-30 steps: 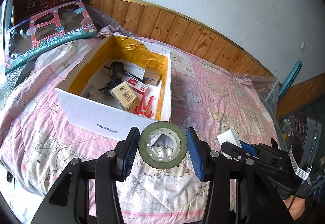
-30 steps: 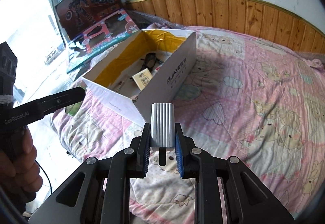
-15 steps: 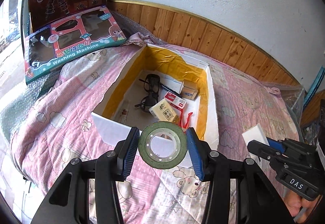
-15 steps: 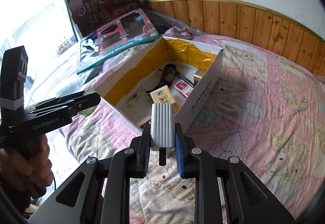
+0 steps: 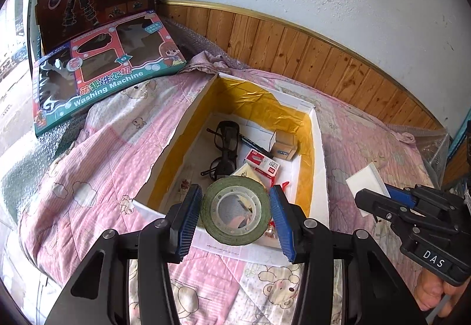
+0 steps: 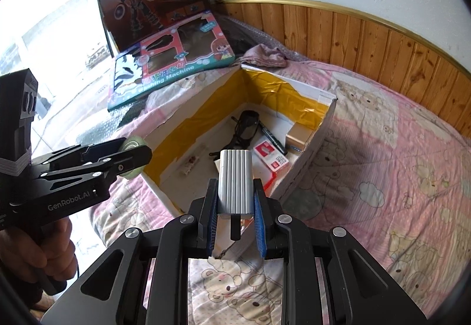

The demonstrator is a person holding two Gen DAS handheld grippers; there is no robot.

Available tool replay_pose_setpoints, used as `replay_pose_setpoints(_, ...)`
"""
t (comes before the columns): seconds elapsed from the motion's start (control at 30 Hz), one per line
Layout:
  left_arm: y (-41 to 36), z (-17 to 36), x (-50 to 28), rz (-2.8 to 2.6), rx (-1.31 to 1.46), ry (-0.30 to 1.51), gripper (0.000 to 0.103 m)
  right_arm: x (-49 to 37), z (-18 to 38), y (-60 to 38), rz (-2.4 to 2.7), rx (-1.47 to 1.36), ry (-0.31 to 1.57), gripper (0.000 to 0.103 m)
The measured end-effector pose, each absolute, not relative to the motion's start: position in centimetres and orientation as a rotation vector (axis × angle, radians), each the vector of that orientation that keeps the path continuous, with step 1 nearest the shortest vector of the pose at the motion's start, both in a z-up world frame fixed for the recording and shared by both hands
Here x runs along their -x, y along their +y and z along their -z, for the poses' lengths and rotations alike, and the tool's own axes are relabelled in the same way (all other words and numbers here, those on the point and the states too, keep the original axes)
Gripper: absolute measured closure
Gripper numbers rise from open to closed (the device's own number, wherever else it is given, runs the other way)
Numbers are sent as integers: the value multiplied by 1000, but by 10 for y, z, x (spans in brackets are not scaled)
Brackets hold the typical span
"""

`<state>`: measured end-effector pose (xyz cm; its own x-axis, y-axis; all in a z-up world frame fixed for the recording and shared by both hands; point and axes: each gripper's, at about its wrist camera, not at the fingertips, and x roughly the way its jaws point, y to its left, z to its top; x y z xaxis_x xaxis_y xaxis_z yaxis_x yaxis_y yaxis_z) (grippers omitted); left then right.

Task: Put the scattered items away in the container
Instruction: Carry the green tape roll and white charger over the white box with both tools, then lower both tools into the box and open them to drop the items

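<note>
Left gripper (image 5: pixel 235 214): clamps green tape roll (image 5: pixel 235 210).
Right gripper (image 6: pixel 235 202): clamps ribbed silver block (image 6: pixel 235 181).
Risk: early release misses box's near edge (image 5: pixel 235 247).

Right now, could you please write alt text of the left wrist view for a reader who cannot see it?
The left gripper holds a green tape roll above the near edge of an open box on a pink quilt. Inside lie black glasses and small cartons.
</note>
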<state>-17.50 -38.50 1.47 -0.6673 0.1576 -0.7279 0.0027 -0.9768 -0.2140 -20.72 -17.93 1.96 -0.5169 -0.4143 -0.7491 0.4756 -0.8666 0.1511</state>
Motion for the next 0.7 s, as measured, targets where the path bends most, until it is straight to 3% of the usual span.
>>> replay_pose_setpoints(0.7,-394,9,227,-2699,1325,-410,54,336,5,-209,2272,-1258,231,81)
